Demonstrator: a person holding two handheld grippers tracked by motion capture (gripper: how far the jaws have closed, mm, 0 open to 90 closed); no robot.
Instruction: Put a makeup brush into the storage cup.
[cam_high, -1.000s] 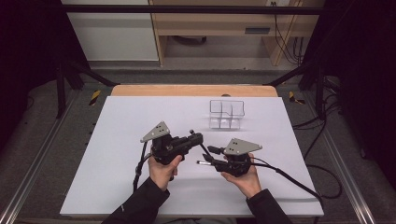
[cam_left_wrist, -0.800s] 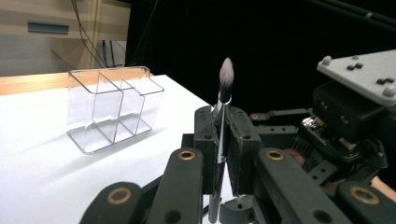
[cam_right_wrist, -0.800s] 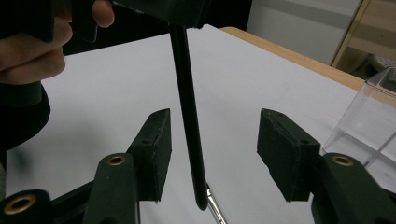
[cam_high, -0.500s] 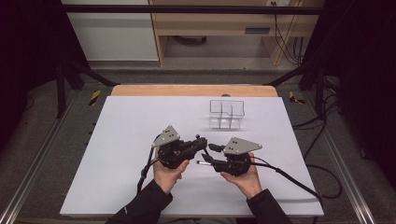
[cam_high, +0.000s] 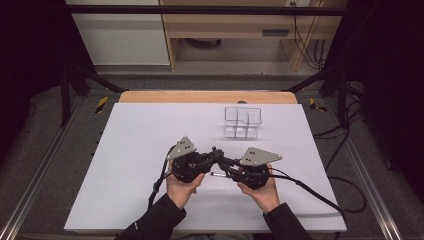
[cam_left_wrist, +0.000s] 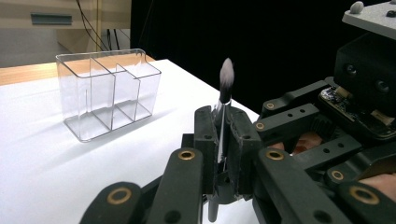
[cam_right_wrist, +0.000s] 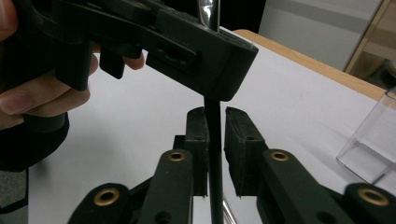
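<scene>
Left claw (cam_left_wrist: 223, 140) clamps a slim black brush (cam_left_wrist: 226, 81), soft grey tuft up; right claw (cam_right_wrist: 215, 140) stands slightly open around its handle.

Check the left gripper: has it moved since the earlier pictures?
Yes. The left gripper has shifted right, toward the right gripper, judged against the clear organizer, which stayed put.

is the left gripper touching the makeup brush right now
Touching. In the left gripper view the left gripper has its jaws closed against the handle of the makeup brush, with no gap on either side.
</scene>
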